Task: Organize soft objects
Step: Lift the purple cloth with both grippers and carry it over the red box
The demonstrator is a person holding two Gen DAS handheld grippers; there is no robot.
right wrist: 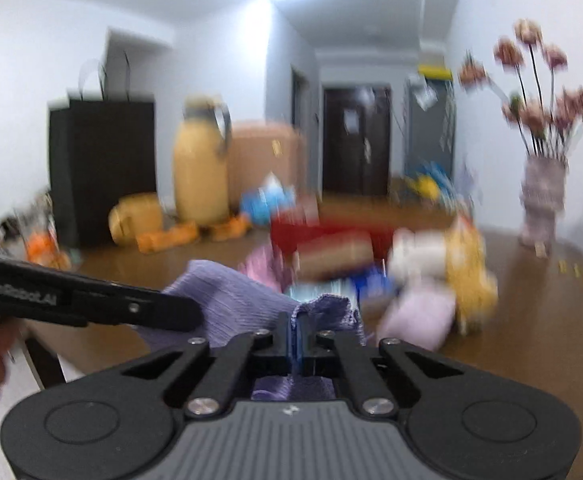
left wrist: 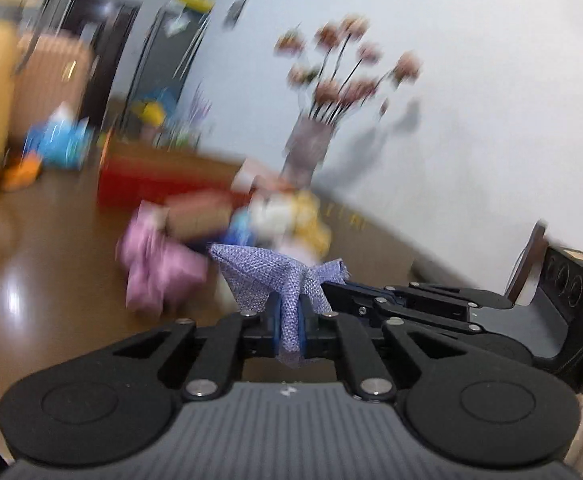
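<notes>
Both grippers hold one lavender woven cloth (left wrist: 259,276) above the brown table. My left gripper (left wrist: 290,320) is shut on a bunched edge of it. My right gripper (right wrist: 294,334) is shut on another edge of the same cloth (right wrist: 231,304). The right gripper's body (left wrist: 431,304) reaches in from the right in the left wrist view; the left gripper (right wrist: 91,300) reaches in from the left in the right wrist view. Behind the cloth lies a blurred pile of soft things: a pink cloth (left wrist: 155,264), a white and yellow plush (right wrist: 451,264), a pale pink item (right wrist: 419,316).
A vase of pink flowers (right wrist: 541,200) stands on the table (right wrist: 531,344) at the right by the white wall. A red box (right wrist: 331,232), a yellow jug (right wrist: 199,168), orange items and a black bag (right wrist: 99,168) sit toward the far side. A chair back (left wrist: 527,264) is at right.
</notes>
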